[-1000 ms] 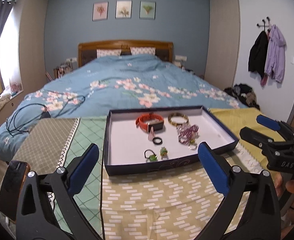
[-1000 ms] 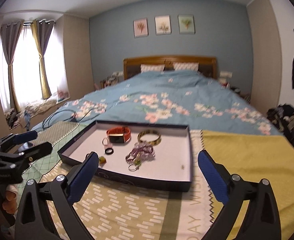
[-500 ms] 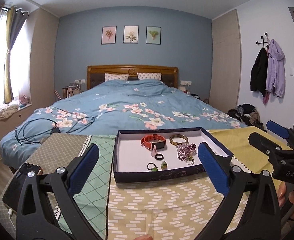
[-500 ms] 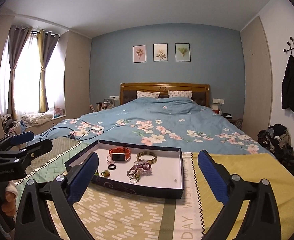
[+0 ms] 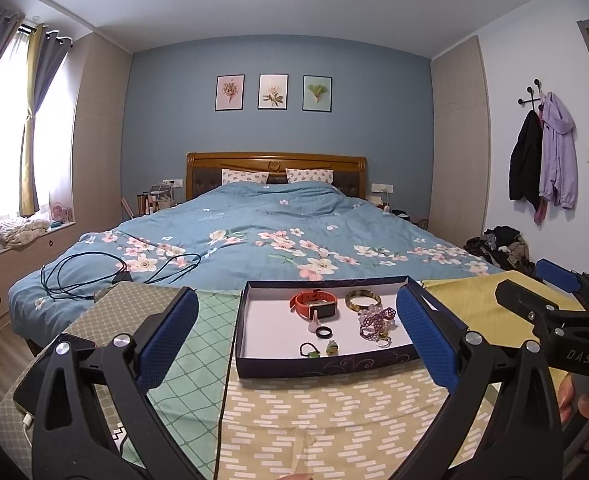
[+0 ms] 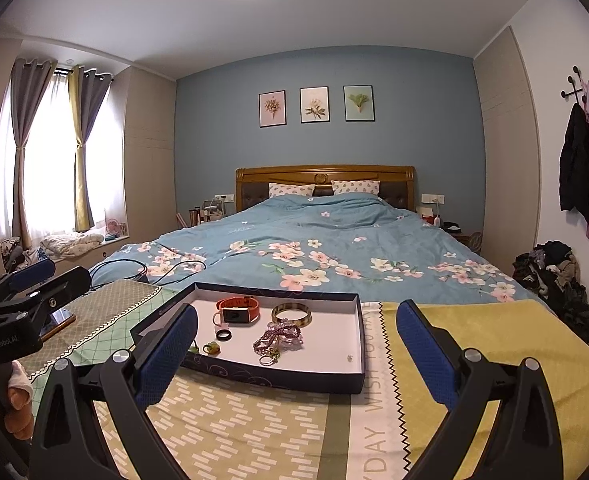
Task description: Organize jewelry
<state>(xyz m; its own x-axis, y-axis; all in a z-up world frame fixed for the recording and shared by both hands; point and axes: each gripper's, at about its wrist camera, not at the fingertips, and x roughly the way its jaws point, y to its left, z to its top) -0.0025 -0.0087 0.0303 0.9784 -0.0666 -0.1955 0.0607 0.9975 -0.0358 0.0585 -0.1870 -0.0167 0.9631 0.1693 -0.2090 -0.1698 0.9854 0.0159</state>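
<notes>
Across mid-frame in both wrist views the bed (image 5: 278,240) fills the background, with the patterned cloth (image 5: 326,412) below it and the dark box tray (image 5: 326,364) at lower centre; both cameras have tilted up and pulled back over the last second, so the tray now sits smaller and lower, meaning no approach has started. Left gripper (image 5: 294,340) and right gripper (image 6: 294,344) are both wide open, holding nothing. Inside the tray lie the orange watch (image 5: 314,306), bangle (image 5: 363,300), bead bracelet (image 5: 376,320), black ring (image 5: 323,332), plus what may be small green charms (image 5: 331,347).
</notes>
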